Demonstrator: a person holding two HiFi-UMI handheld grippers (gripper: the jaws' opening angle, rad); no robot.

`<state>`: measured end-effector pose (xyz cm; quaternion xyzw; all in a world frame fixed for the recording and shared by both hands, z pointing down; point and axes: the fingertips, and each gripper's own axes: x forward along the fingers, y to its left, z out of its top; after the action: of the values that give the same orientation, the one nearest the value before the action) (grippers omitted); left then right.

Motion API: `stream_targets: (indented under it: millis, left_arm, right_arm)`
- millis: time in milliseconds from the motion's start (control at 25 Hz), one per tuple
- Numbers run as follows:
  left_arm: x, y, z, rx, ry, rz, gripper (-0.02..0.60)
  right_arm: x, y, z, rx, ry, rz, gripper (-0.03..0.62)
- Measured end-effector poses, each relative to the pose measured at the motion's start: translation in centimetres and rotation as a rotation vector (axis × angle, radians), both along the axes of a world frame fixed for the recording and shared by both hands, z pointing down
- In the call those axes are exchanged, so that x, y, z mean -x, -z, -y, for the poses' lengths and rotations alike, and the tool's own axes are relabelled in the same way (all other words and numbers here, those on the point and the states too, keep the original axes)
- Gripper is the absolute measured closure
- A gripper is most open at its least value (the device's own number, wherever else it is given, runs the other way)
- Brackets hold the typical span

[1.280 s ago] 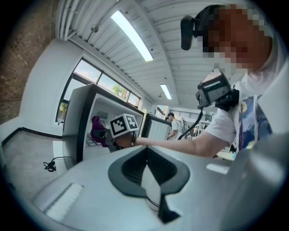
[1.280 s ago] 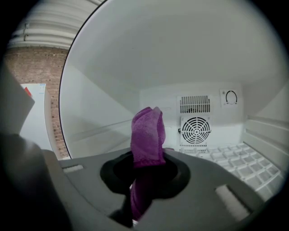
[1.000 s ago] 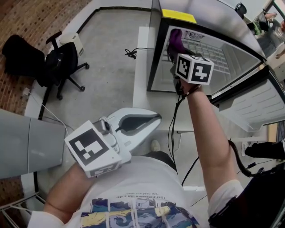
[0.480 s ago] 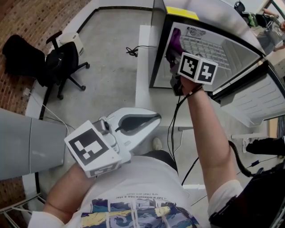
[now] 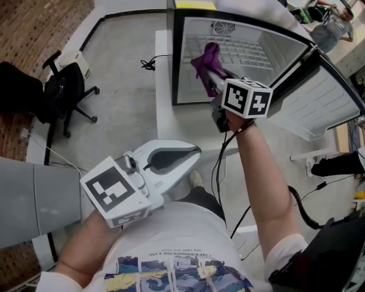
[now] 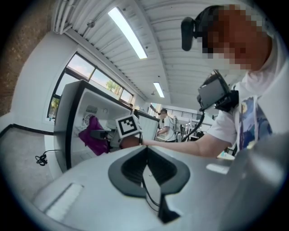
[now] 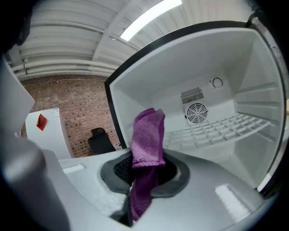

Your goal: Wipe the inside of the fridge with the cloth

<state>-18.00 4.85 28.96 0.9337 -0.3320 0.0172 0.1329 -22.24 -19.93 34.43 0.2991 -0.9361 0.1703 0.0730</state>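
Cloth (image 7: 148, 135) is pinched in the right gripper (image 7: 144, 169) at the fridge (image 7: 253, 72) mouth, probably ready for wiping inside, while the left gripper (image 5: 195, 153) is parked near, closed, empty.

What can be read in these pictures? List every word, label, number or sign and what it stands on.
No text can be read.
Yellow label on top of the fridge: too small to read.
T-shirt print line: too blurred.
Red sticker on the white unit: too small.
Marker cubes: patterns only.
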Motion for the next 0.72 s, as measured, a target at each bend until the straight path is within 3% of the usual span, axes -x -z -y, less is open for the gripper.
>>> stream_targets:
  millis: [320, 520, 720]
  left_arm:
    - [-3.4, -0.6, 0.8, 0.007, -0.088, 0.016, 0.575]
    - [-5.9, -0.7, 2.7, 0.016, -0.12, 0.018, 0.575]
    - [-6.2, -0.9, 4.6, 0.046, -0.095, 0.05, 0.575]
  right_arm:
    - [-8.6, -4.4, -0.8, 0.017, -0.149, -0.09, 0.54]
    - [-14.6, -7.6, 1.1, 0.05, -0.294, -0.132, 0.54]
    - [-18.8, -10.0, 3.8, 0.064, -0.444, -0.174, 0.54]
